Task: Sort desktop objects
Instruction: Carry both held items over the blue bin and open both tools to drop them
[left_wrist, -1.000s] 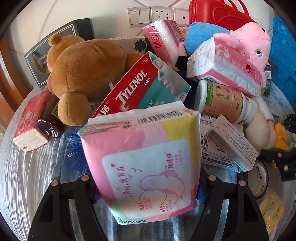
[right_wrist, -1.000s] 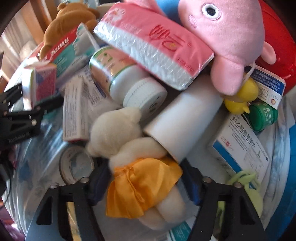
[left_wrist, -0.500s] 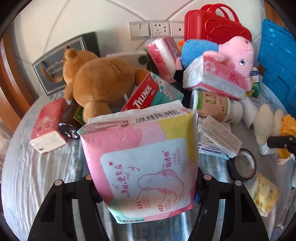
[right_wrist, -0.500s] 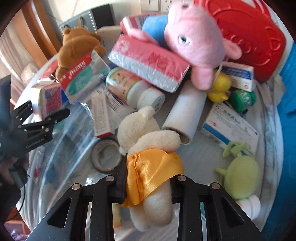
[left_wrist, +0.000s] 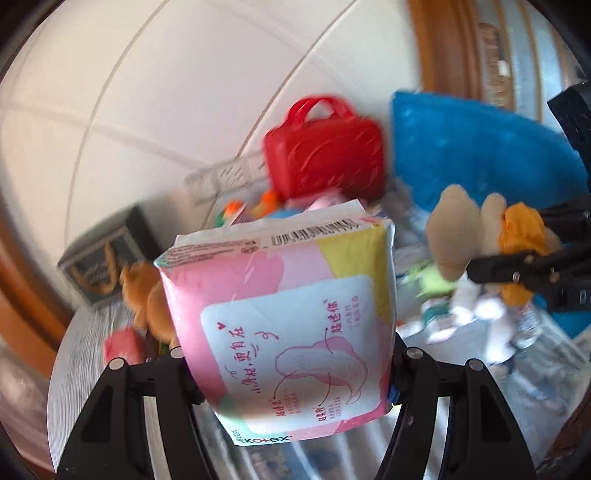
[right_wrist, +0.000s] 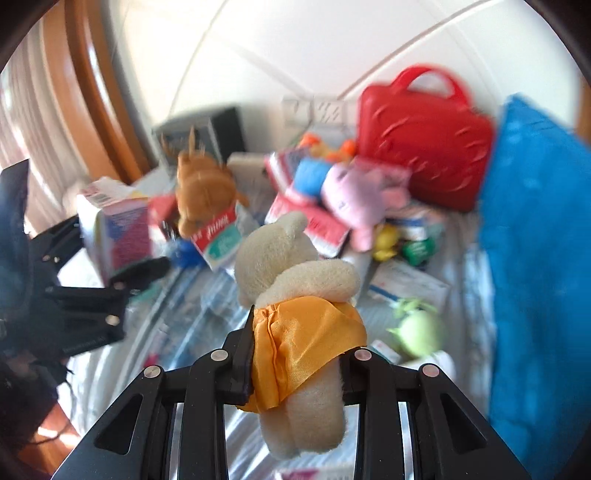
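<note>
1. Blue bin (right_wrist: 535, 236): stands at the right edge of the bench (right_wrist: 207, 295). Its contents are not visible.
2. Red case (right_wrist: 424, 144): upright by the wall, lid closed, handle on top, just left of the blue bin.
3. Pile: a brown bear (right_wrist: 201, 192), a pink plush (right_wrist: 354, 192), a red-and-teal box (right_wrist: 218, 236), a green toy (right_wrist: 417, 328) and white cartons lie loose on the bench, in no container. Details are blurred.
4. Pad pack (left_wrist: 288, 321): pink, yellow and white soft wrapper with a barcode near the top edge and a teal brand strip at the bottom. It is held upright above the bench.
5. Left tool (left_wrist: 291, 373): half spread, jaws pinching the pad pack at both lower sides.
6. Cream bear (right_wrist: 299, 302): pale plush with an orange satin cloth around its middle, head pointing away from the camera, raised clear of the bench.
7. Right tool (right_wrist: 295, 365): pressed in, pinching the cream bear at the orange cloth.
</note>
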